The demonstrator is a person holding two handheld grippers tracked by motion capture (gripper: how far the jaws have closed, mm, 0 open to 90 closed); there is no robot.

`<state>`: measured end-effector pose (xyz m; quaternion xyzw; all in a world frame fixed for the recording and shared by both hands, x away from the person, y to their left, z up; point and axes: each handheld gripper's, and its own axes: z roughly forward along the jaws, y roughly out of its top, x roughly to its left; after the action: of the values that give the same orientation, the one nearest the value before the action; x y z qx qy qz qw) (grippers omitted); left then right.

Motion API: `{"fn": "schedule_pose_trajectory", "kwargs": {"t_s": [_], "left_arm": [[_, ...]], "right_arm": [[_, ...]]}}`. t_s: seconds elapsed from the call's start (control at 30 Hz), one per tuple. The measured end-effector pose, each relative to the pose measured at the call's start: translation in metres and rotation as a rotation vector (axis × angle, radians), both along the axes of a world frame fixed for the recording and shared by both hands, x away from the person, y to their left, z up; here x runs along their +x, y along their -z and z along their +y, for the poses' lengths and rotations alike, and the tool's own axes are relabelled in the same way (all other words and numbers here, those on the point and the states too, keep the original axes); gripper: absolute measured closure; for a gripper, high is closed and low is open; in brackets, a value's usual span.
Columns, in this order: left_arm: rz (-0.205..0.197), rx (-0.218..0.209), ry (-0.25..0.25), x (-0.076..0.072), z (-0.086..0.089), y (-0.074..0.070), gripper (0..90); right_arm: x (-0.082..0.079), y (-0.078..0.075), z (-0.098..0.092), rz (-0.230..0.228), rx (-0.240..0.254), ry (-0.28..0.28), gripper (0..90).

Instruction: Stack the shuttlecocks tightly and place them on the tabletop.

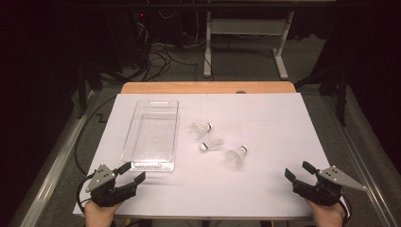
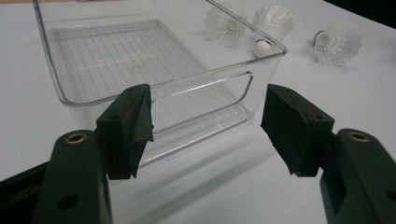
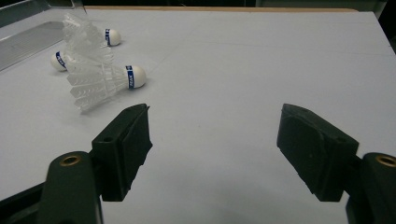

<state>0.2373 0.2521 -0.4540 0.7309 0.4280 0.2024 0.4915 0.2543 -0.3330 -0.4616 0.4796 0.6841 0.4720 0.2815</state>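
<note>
Three white shuttlecocks lay on the white surface (image 1: 265, 142) just to the right of the clear plastic tray (image 1: 152, 135), all outside it. The far shuttlecock (image 1: 201, 129) lay nearest the tray's right wall, the middle shuttlecock (image 1: 211, 142) close beside it, and the near shuttlecock (image 1: 236, 155) a little farther right and toward the person. The tray itself stood lengthwise, with a handle slot at each short end and a ribbed floor; it held nothing. In the right gripper view each cork base carried a blue band with white lettering, too small to read.

The left claw (image 1: 130, 172), jaws spread and pinching nothing, rested at the tray's near left corner, just short of its near end wall; the left gripper view looked through that wall's handle slot. The right claw (image 1: 298, 171), likewise spread and holding nothing, sat well to the right of the tray, nearer the person than the near shuttlecock and apart from it.
</note>
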Motion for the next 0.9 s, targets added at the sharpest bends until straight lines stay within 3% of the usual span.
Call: {"fn": "schedule_pose_trajectory", "kwargs": {"t_s": [0.9], "left_arm": [[0.008, 0.027, 0.065, 0.001, -0.021, 0.001, 35.2]], "right_arm": [[0.001, 0.001, 0.002, 0.007, -0.014, -0.006, 26.4]]}}
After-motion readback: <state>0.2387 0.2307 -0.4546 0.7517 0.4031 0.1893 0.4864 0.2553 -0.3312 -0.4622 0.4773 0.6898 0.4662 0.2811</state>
